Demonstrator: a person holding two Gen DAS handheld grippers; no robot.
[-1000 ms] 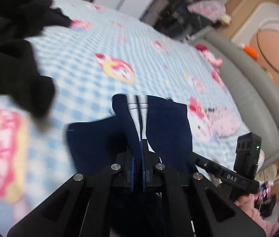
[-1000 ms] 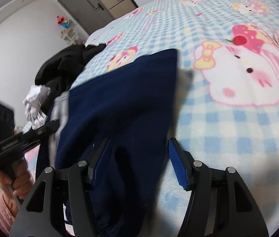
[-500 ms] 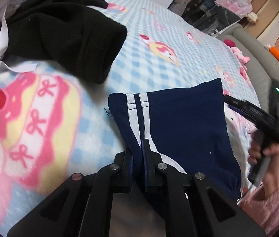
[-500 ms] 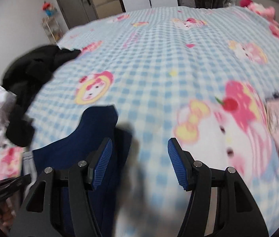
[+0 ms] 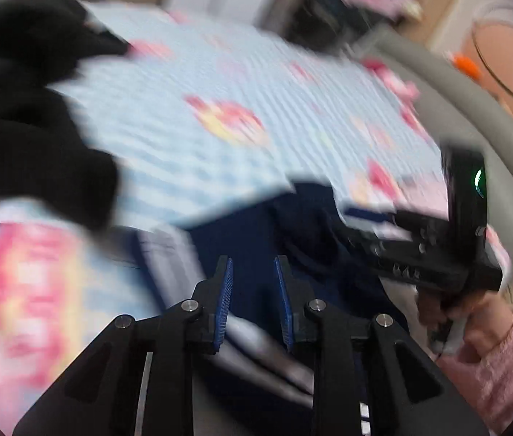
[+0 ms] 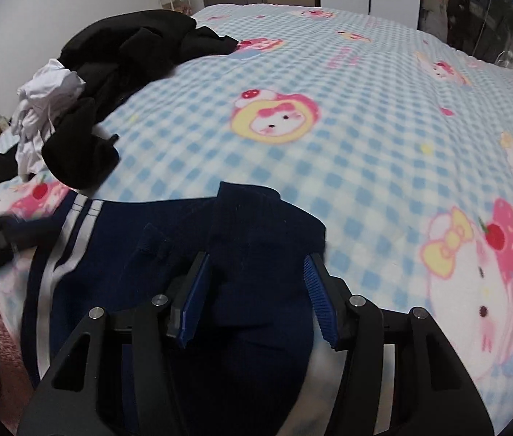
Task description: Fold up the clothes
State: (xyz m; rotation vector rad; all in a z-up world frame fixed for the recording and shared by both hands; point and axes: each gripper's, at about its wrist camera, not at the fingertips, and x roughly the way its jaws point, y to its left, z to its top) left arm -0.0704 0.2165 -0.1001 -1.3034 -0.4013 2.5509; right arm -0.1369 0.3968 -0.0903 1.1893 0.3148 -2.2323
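Left gripper (image 5: 252, 298) opening, fingers clear above navy white-striped folded garment (image 6: 169, 254); right gripper (image 6: 256, 298) closing, fingers spread astride its 3 o'clock edge, not pinching.

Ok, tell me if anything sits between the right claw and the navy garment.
Nothing visible does. The right claw hangs directly over the navy garment, its jaws closing with the fabric's folded edge between them. The black clothes pile lies well off to the left on the bed.
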